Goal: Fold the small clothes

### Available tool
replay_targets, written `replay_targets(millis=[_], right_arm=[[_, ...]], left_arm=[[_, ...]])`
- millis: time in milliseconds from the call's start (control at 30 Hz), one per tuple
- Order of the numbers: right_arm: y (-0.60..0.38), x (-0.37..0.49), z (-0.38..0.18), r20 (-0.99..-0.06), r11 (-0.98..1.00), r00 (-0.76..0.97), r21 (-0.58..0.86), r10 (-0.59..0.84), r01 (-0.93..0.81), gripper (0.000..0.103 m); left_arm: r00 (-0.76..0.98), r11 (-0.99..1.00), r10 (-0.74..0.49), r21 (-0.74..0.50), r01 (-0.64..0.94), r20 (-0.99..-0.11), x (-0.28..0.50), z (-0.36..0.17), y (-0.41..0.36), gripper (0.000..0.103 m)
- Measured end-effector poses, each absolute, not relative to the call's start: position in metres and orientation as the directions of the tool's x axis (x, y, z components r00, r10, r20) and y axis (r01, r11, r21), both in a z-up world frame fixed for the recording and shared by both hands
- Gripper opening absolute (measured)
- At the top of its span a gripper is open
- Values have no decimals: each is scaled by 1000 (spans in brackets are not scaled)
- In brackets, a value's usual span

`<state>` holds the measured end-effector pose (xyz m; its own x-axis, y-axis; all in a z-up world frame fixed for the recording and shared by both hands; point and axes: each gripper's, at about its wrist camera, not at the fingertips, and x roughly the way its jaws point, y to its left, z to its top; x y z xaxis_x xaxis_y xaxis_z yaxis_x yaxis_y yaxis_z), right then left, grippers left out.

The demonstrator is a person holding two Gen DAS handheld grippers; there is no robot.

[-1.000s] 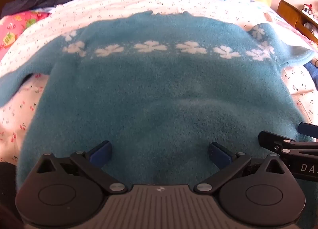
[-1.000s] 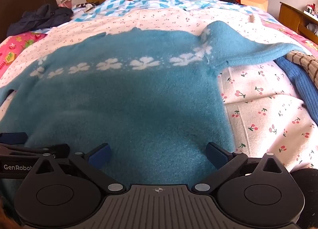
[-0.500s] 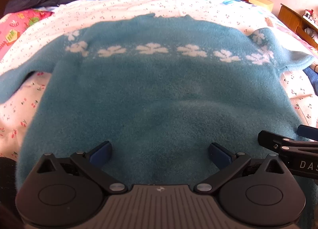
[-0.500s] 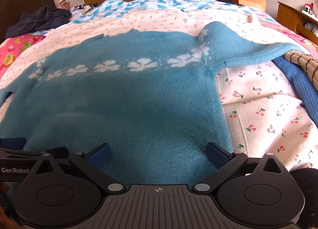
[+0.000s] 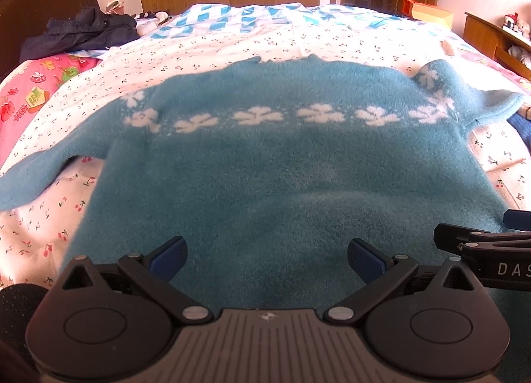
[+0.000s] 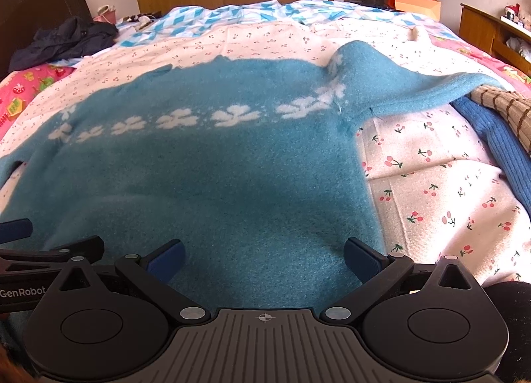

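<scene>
A small teal fleece sweater (image 5: 272, 170) with a band of white flowers lies spread flat on the bed, collar away from me, sleeves out to both sides. It also shows in the right wrist view (image 6: 205, 177). My left gripper (image 5: 267, 258) is open and empty, low over the sweater's near hem. My right gripper (image 6: 264, 257) is open and empty, over the hem's right part. Each gripper shows at the edge of the other's view.
The bed has a cherry-print sheet (image 6: 431, 190). A blue knit (image 6: 491, 140) and a brown checked garment (image 6: 504, 107) lie at the right, under the sweater's right sleeve. Dark clothes (image 5: 79, 31) lie by the headboard. A pink cushion (image 5: 33, 97) is at the left.
Both grippers have drawn back and risen a little from the sweater, so more of the bed and room shows. Both stay open. The sweater has not moved.
</scene>
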<state>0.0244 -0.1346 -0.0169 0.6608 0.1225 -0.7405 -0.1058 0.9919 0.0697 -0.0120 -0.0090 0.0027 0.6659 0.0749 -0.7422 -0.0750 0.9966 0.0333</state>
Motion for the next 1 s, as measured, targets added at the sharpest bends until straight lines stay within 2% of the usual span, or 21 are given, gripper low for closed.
replay_targets(millis=[267,1000], right_arm=[[-137,25,-17,-739,994,665,67,105,-83,102],[-138,28,-18,-735,997,673,56,76,-51,101]], left_arm=[[689,996,85,56,-64,-720,-12,5,-16,103],[702,999,44,26,-36,-711,-8,5,-19,103]])
